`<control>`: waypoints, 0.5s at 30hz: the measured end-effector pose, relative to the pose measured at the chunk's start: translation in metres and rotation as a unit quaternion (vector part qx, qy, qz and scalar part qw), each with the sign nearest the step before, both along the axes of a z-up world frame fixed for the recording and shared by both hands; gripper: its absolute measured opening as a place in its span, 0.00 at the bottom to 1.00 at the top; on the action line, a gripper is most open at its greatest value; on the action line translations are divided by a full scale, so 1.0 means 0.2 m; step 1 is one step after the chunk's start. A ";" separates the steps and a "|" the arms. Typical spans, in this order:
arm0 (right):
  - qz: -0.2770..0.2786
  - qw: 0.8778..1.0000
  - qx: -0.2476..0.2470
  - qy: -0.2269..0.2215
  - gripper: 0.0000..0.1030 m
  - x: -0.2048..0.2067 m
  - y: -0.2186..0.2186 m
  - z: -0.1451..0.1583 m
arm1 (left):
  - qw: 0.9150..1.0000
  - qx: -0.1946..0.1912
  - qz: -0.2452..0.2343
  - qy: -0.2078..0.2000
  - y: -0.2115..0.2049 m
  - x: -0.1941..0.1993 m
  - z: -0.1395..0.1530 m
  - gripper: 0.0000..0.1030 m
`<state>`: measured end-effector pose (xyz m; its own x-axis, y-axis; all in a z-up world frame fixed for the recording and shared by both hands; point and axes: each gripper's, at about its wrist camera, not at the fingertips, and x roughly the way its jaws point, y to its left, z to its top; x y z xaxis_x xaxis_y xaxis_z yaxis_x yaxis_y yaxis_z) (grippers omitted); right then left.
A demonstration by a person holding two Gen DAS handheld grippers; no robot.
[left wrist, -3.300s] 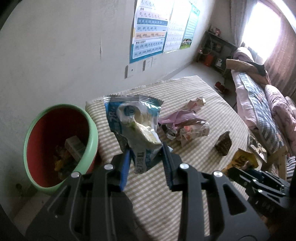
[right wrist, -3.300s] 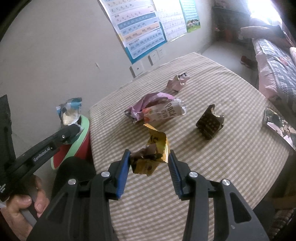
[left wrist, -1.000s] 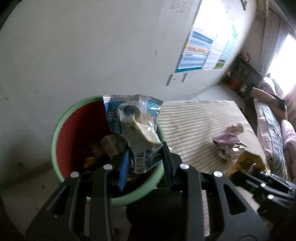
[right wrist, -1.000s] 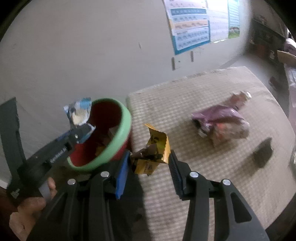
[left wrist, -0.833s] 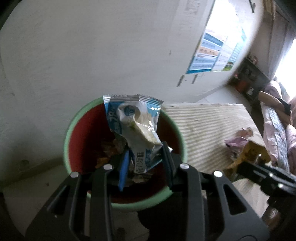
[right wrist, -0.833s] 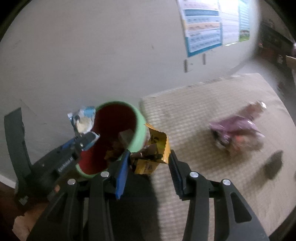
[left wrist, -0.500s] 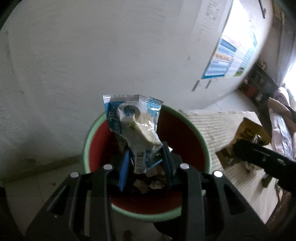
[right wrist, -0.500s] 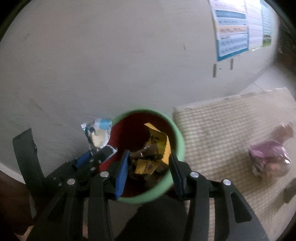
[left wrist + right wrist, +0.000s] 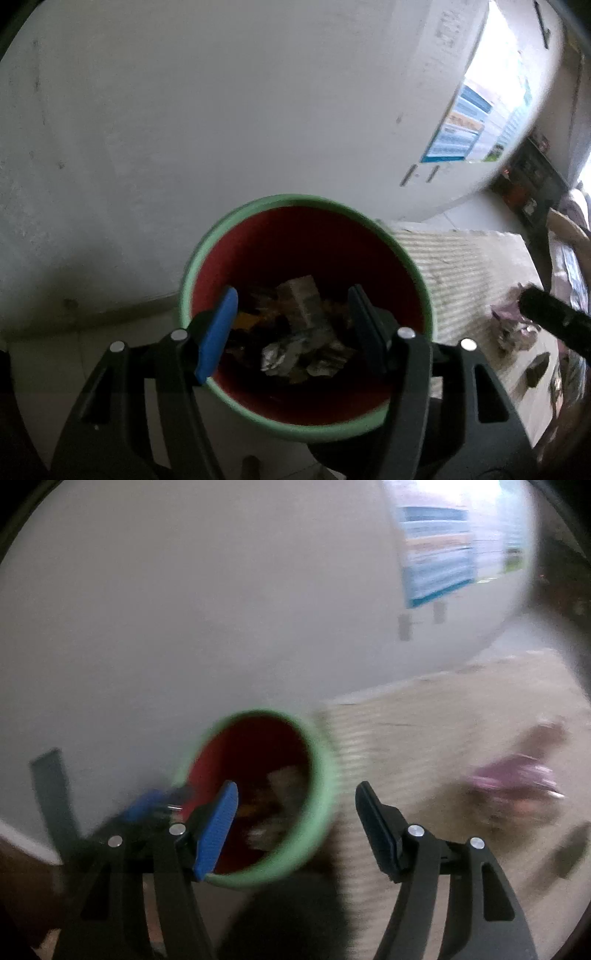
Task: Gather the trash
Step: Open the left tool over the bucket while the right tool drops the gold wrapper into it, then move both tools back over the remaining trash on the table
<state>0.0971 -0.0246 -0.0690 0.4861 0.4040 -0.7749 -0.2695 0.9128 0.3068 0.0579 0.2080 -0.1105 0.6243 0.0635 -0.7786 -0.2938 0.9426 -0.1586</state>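
Observation:
A red bin with a green rim stands beside the table, holding several crumpled wrappers. My left gripper is open and empty right over the bin's mouth. My right gripper is open and empty, over the bin's right rim; this view is blurred. The left gripper's blue finger shows at the bin's left side in the right wrist view.
A checked tablecloth covers the table right of the bin. A purple wrapper and a dark wrapper lie on it. The white wall with posters stands close behind the bin.
Both grippers have opened over the bin. The blue-and-white wrapper has left my left gripper and the yellow wrapper has left my right gripper. The right gripper is moving.

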 end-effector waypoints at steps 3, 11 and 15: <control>-0.060 0.997 -0.038 -0.002 0.62 -0.04 -0.26 -0.06 | 1.000 0.005 -0.027 -0.003 -0.12 0.02 0.02 0.60; -0.251 0.961 -0.105 0.055 0.62 -0.22 -1.12 -0.33 | 0.995 0.018 -0.101 -0.009 -0.49 0.07 0.07 0.62; -0.290 0.951 -0.079 0.077 0.62 -0.22 -1.35 -0.41 | 0.990 0.013 -0.144 -0.002 -0.71 0.11 0.07 0.63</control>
<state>0.0540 -0.2952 -0.1514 0.4679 -0.0248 -0.8834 0.3310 0.9318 0.1491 0.0799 0.0654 -0.0971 0.6226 -0.0968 -0.7766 -0.0121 0.9910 -0.1332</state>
